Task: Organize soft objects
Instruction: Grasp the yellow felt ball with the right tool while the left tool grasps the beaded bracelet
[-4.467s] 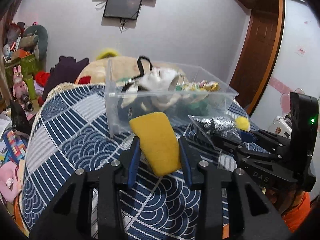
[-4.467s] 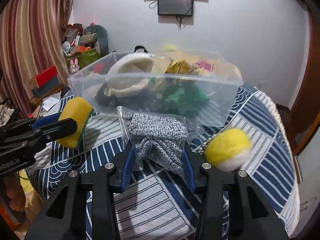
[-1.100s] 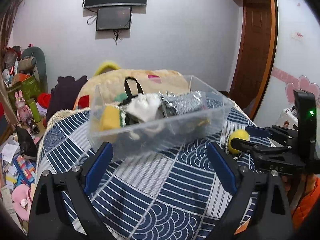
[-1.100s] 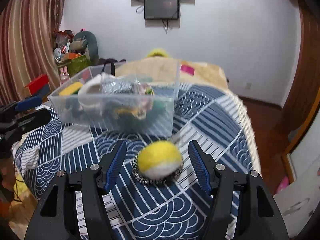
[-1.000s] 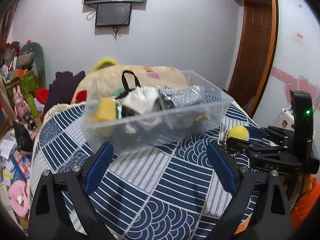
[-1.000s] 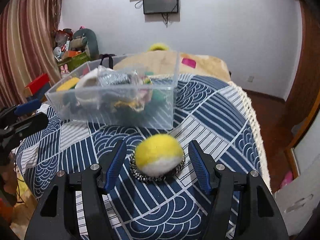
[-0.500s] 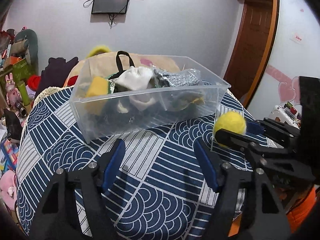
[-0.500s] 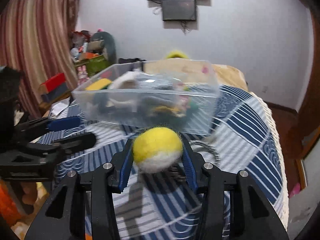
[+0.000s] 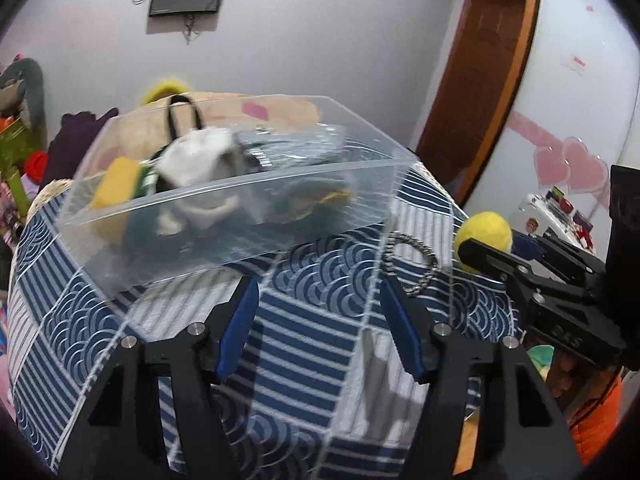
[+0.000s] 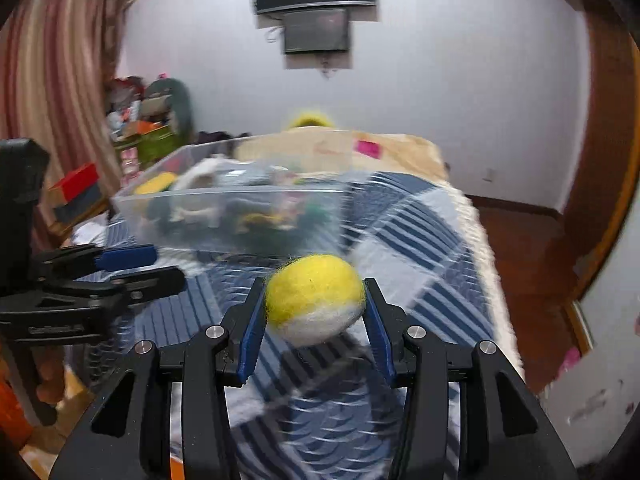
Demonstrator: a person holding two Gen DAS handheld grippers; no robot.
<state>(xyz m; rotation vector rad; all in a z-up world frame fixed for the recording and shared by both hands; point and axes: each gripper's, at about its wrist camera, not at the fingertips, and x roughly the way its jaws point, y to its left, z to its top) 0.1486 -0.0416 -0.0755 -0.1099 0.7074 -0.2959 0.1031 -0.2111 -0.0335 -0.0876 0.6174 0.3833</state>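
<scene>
Right gripper (image 10: 315,312): closed on the yellow and white felt ball (image 10: 315,298), one blue-padded finger pressed against each side; the ball is clear of the blue patterned cloth (image 10: 432,248) and sits at about the height of the near wall of the clear plastic bin (image 10: 224,220), not yet over its rim; in the left wrist view the same ball (image 9: 484,234) shows at the right, pinched at the tip of the right gripper (image 9: 486,254), well apart from the bin (image 9: 240,216).

Left gripper (image 9: 320,304): jaws spread wide, nothing between them; only the cloth (image 9: 308,320) lies under the gap; its tips point at the bin's near wall and stand close before it (contact cannot be judged, the frame being blurred); in the right wrist view it (image 10: 166,266) shows at the left edge, low over the cloth, with nothing in its grasp.

Contents of bin: a yellow sponge (image 9: 114,184) at the left end; a white soft item (image 9: 196,160) near the middle; a crinkled clear packet (image 9: 288,150) to its right; a black strap loop (image 9: 180,116) rising at the back; darker items lower down, too blurred to name.

On the cloth: a black and white cord loop (image 9: 416,264) lies between the bin's right corner and the right gripper, touching neither.
</scene>
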